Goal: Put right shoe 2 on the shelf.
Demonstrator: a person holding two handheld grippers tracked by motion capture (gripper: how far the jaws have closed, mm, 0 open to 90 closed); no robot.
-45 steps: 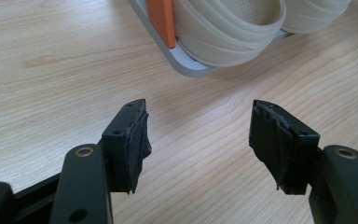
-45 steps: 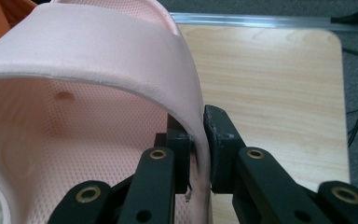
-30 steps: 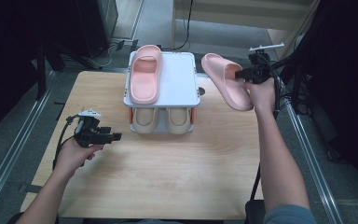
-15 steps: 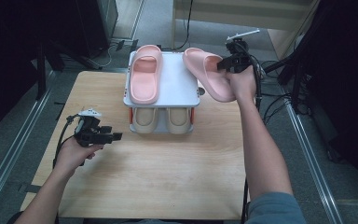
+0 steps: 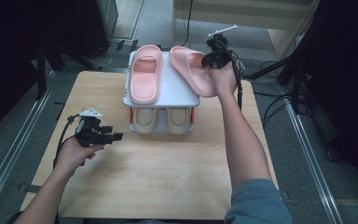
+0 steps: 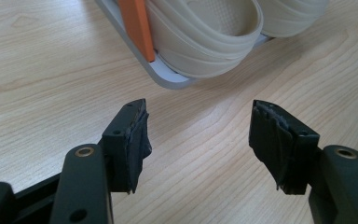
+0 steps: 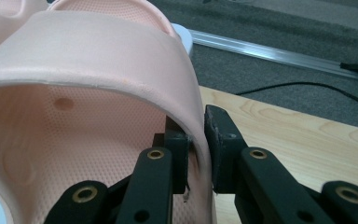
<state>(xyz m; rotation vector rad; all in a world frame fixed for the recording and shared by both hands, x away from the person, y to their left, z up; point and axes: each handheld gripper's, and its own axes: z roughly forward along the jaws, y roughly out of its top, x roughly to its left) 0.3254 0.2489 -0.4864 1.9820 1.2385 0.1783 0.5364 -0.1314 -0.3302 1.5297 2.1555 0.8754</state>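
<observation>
A grey two-level shoe rack [image 5: 175, 91] stands at the back middle of the wooden table. One pink slipper [image 5: 144, 72] lies on its top shelf at the left. My right gripper [image 5: 213, 58] is shut on the strap of a second pink slipper [image 5: 192, 69], held tilted over the shelf's right side; in the right gripper view the jaws pinch the strap's edge [image 7: 191, 109]. Two beige slippers [image 5: 161, 119] sit on the lower shelf, and the left gripper view shows one beige slipper [image 6: 205, 35] close ahead. My left gripper [image 5: 112, 137] is open and empty, low over the table left of the rack.
The rack's orange post [image 6: 137, 28] and grey base edge [image 6: 168, 79] lie just ahead of the left gripper. Bare wood [image 5: 158, 172] stretches across the table's front. Metal rails [image 5: 307, 154] run along both sides, with cables [image 5: 275, 102] on the floor at the right.
My right gripper has carried the pink slipper leftward from beside the rack to over the top shelf's right side. The left gripper has stayed put.
</observation>
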